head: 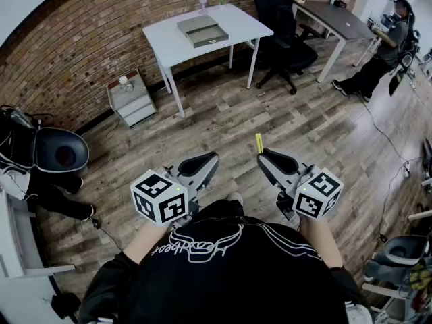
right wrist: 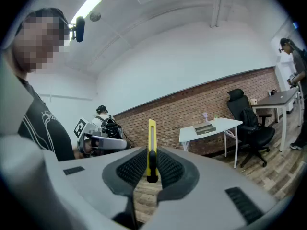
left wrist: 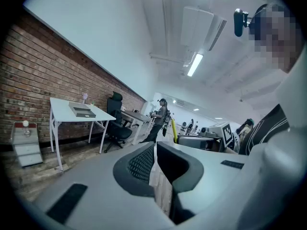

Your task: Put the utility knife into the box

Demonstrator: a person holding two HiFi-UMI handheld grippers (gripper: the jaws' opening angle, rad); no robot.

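My right gripper (head: 264, 156) is shut on a yellow utility knife (head: 258, 142), whose slim body sticks up past the fingertips. In the right gripper view the utility knife (right wrist: 152, 138) stands upright between the ribbed pads of the right gripper (right wrist: 152, 166). My left gripper (head: 204, 165) is held beside it, shut with nothing between its jaws; the left gripper (left wrist: 154, 151) shows only a thin slit. The grey box (head: 202, 30) lies on a white table (head: 233, 20) by the brick wall, well ahead of both grippers. The box (right wrist: 205, 128) is also far off in the right gripper view.
I stand on a wooden floor. A black office chair (head: 283, 29) and a second desk (head: 337, 17) are right of the white table, with a person (head: 381, 56) beside them. A small drawer unit (head: 131, 100) sits by the wall, and a dark round seat (head: 61, 152) at the left.
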